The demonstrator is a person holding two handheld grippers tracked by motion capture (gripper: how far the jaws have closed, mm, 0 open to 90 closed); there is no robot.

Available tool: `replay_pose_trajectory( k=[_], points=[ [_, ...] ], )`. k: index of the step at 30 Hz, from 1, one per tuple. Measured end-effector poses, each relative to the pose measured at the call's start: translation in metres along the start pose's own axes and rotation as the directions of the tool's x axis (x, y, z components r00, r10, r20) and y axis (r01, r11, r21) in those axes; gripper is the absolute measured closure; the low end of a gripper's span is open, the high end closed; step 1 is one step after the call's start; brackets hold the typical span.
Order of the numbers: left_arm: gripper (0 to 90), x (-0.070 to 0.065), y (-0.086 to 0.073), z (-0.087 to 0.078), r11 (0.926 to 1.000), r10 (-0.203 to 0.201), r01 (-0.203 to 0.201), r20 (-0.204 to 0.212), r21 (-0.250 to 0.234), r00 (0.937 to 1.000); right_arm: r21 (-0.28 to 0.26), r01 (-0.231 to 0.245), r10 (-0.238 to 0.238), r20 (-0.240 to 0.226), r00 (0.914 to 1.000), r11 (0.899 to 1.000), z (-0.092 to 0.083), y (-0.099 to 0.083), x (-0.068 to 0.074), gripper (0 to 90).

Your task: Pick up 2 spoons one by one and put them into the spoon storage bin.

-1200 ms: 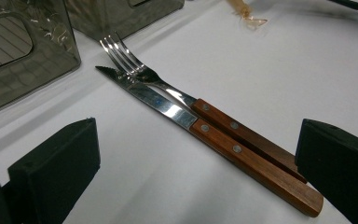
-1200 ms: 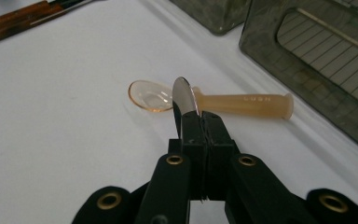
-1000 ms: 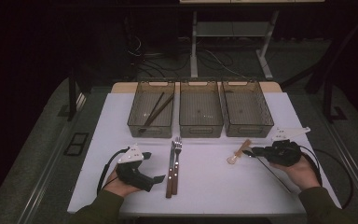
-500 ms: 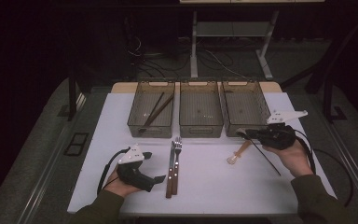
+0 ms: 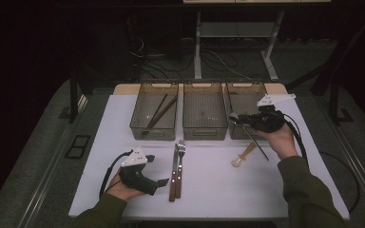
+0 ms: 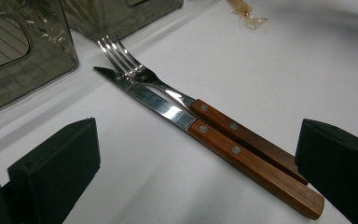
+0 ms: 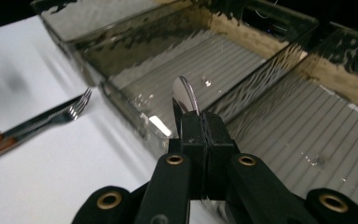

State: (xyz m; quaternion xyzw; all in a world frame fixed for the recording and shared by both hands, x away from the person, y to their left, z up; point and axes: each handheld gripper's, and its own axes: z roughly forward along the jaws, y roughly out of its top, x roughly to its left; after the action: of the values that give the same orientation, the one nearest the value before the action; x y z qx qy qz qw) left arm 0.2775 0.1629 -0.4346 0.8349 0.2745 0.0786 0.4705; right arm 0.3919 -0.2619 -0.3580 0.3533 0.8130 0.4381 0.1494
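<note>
My right gripper (image 5: 241, 118) is shut on a metal spoon (image 5: 257, 143), lifted above the table at the near left corner of the right bin (image 5: 261, 91). The spoon's bowl (image 7: 184, 95) sticks out past the closed jaws of the right gripper (image 7: 204, 123), and its handle slants down behind the hand. My left gripper (image 5: 160, 182) rests on the white table with its jaws open and nothing between them. A fork (image 6: 135, 74) and a knife (image 6: 154, 101), both wooden-handled, lie side by side just ahead of the left gripper (image 6: 196, 135).
Three clear bins stand in a row at the back: the left bin (image 5: 140, 124) holds chopsticks (image 5: 159, 111), and the middle bin (image 5: 204, 133) looks bare. A pale translucent spoon (image 5: 242, 156) lies on the table below my right hand.
My right hand has risen and moved away from me with the metal spoon, from beside the pale spoon to the right bin's near corner. The left hand has stayed put.
</note>
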Motion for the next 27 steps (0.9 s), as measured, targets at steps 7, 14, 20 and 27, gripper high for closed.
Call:
replay_pose_trajectory(
  k=[7, 14, 20, 27],
  points=[
    [0.0, -0.002, 0.0, 0.001, 1.0, 0.003, -0.003, -0.008, -0.005, 1.0, -0.008, -0.012, 0.012, 0.032, 0.9994, 1.0, 0.014, 0.024, -0.007, 89.3],
    [0.0, -0.004, 0.0, 0.002, 0.9999, 0.014, -0.014, -0.008, 0.001, 0.9999, -0.017, -0.01, 0.011, 0.052, 0.9986, 1.0, 0.03, 0.045, -0.01, 89.3],
    [0.0, -0.004, 0.001, 0.002, 0.9998, 0.02, -0.02, 0.001, -0.001, 0.9998, -0.006, -0.005, 0.006, 0.062, 0.9981, 1.0, 0.05, 0.062, -0.009, 89.3],
    [0.0, -0.003, 0.001, 0.002, 0.9998, 0.018, -0.018, 0.008, 0.002, 0.9998, -0.003, -0.01, 0.01, 0.063, 0.9979, 1.0, 0.073, 0.082, -0.007, 89.3]
  ],
)
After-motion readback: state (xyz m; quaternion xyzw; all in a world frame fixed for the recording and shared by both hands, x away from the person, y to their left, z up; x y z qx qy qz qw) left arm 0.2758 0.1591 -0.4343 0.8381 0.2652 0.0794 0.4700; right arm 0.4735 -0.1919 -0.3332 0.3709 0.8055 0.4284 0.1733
